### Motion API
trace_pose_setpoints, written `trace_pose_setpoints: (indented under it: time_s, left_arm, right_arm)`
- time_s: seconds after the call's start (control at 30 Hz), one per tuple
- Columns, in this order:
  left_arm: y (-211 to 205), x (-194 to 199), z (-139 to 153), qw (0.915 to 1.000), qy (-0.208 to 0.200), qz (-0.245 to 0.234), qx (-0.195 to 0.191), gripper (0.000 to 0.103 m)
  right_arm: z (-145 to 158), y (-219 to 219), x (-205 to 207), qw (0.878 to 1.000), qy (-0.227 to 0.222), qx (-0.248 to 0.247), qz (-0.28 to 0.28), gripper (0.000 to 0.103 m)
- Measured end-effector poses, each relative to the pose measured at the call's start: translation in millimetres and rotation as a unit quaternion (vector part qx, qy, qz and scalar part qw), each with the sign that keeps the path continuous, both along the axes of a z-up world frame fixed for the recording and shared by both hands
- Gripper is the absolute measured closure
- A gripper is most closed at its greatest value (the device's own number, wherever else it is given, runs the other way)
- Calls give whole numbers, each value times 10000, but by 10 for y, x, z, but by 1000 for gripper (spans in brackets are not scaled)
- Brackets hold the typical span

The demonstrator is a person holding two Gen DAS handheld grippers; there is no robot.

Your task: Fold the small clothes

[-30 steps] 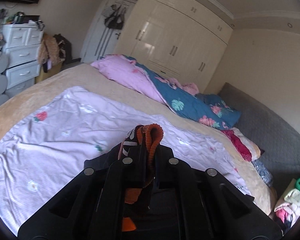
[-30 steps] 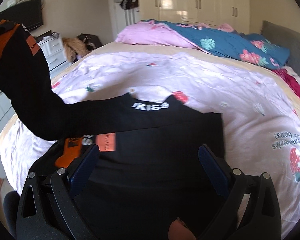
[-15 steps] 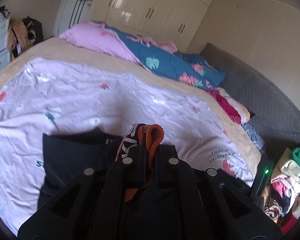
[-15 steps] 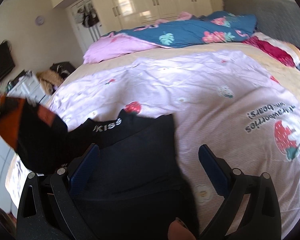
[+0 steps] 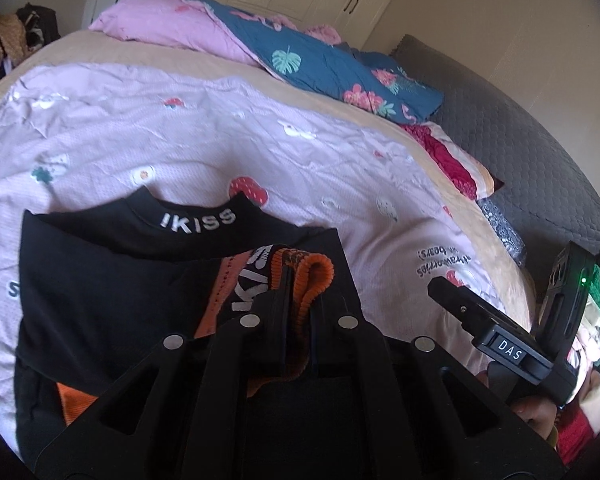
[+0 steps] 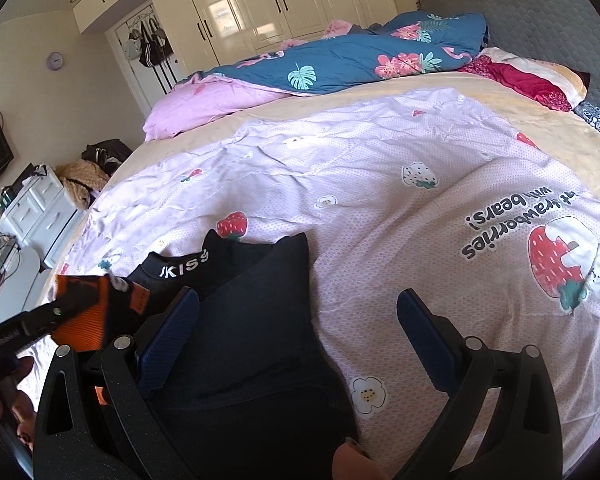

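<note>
A small black top point(image 5: 112, 280) with an "IKISS" collar lies flat on the pink strawberry sheet point(image 5: 180, 128). My left gripper point(image 5: 298, 280) is shut on its orange sleeve cuff point(image 5: 314, 276), held low over the top's chest. In the right wrist view the same top point(image 6: 252, 320) lies below my right gripper point(image 6: 298, 306), which is open with nothing between its fingers. The cuff point(image 6: 88, 312) and the left gripper's side show at that view's left edge. The right gripper's body point(image 5: 496, 340) appears at the right of the left wrist view.
A blue floral duvet point(image 6: 352, 60) and pink pillow point(image 6: 208, 104) lie at the bed's far side. A grey headboard point(image 5: 520, 140) runs along the right. A pile of clothes point(image 5: 592, 328) sits off the bed's corner. White drawers point(image 6: 32, 212) stand left of the bed.
My left gripper has swung right and down with the cuff, carrying the sleeve across over the top's body. My right gripper rolled and shifted right, staying open.
</note>
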State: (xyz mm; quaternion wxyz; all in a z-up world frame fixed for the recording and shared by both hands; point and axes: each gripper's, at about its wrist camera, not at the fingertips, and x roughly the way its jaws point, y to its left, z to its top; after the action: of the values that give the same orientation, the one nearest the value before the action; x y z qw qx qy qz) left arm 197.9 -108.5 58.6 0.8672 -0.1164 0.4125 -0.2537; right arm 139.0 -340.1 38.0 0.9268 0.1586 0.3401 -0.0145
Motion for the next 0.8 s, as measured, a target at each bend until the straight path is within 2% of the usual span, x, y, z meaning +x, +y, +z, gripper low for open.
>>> trace_pose_setpoints:
  time_s: [0.1,0.17,0.27,0.43,0.6,0.63,0.7,0.8]
  left_arm:
    - [-32,53,-90,9998,137,-79,-88,97]
    - [-40,77,-127,9995,210,-147,-182,83]
    - [-26,87,-143,9992,217,-197,-274,71]
    - [174,94,-158,9994,148,-51,-308,68]
    - [555,147,-292,9989,96,449,59,68]
    - [641,162,-327,9982,76,563,171,68]
    - [792,183,-383,9967,36,740,341,68]
    - [1010,200,-440,9943,-6,987,411,69]
  right_arm:
    - [-29,-8,25,9999,40,-118,-31,4]
    - [-68,-1,49,9999,104,-130,24,4]
    - [-148,18,100,9995,223,36,235,4]
    - [-315,222,205,9961,454,224,727,4]
    - [-494,454,301,9931,625,-73,986,5]
    - [-542,525,324,9923,647,-160,1048,8]
    - [-592,601,356,9909,660,-238,1150,26]
    - [-688,704,410,9889,739,-379,1235,26]
